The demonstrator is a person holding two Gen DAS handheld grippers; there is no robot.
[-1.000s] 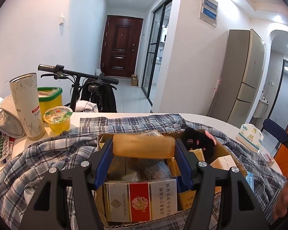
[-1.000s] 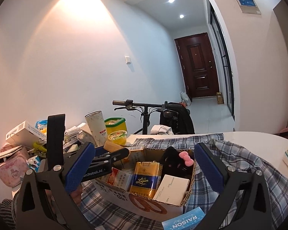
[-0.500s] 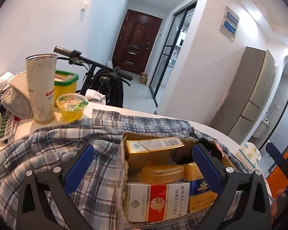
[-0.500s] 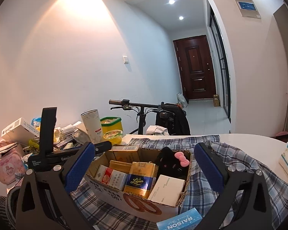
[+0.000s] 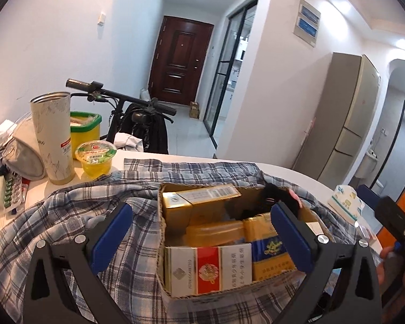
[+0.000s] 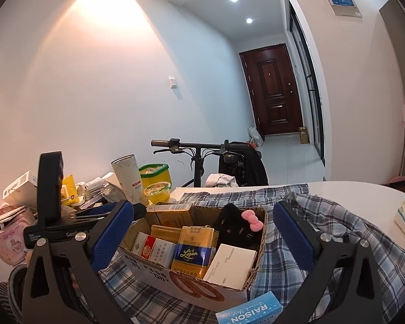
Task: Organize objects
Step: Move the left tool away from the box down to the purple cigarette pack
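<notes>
A cardboard box [image 5: 166, 280] [image 6: 148, 268] stands on a plaid shirt [image 5: 64, 216] [image 6: 337, 232] on the table. It holds cigarette cartons, a yellow translucent case [image 5: 214, 232], a black plush with a pink bow [image 6: 239, 225] and a white box [image 6: 233, 266]. My left gripper [image 5: 201, 239] is open and empty, just in front of the box. It also shows in the right wrist view [image 6: 67, 224]. My right gripper [image 6: 202, 241] is open and empty, near the box.
A tall tumbler [image 5: 54, 137], a jelly cup [image 5: 95, 159] and a yellow tub [image 5: 85, 129] stand at the left with clutter. A tissue pack [image 5: 347, 206] lies at the right. A blue RAISON box [image 6: 249, 311] lies near the box front. A bicycle [image 6: 202, 156] stands behind the table.
My left gripper opened and let go of the yellow case, which now lies in the box. The left gripper then drew back a little. The right gripper barely moved.
</notes>
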